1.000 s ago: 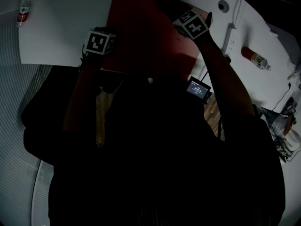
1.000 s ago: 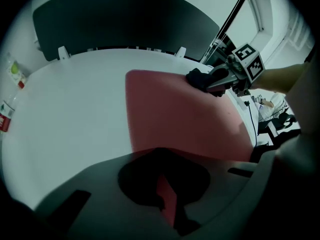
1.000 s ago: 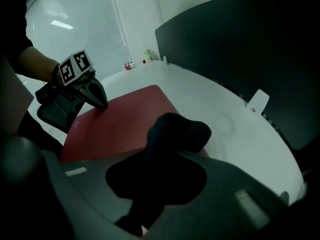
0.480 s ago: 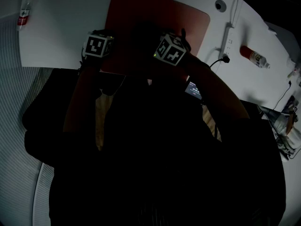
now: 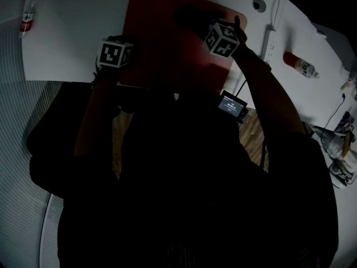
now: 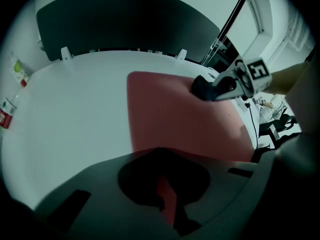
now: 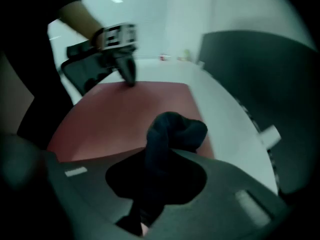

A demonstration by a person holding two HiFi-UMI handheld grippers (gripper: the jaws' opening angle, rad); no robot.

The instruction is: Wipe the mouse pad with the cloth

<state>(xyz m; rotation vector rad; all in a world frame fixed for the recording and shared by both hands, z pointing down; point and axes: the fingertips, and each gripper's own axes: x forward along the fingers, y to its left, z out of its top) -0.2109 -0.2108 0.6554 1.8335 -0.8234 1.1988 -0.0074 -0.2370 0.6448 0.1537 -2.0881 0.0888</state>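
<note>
The right gripper is closed tight on the dark cloth. The cloth sits bunched up on the red mouse pad, near the pad's far right corner. Most of the pad lies to the left of the cloth and back toward the person, so I think the next wipe goes that way. The left gripper is just about closed with nothing in it, and its tips press on the pad's near left edge. The pad lies flat on a white table. A bottle lies well off to the pad's right.
</note>
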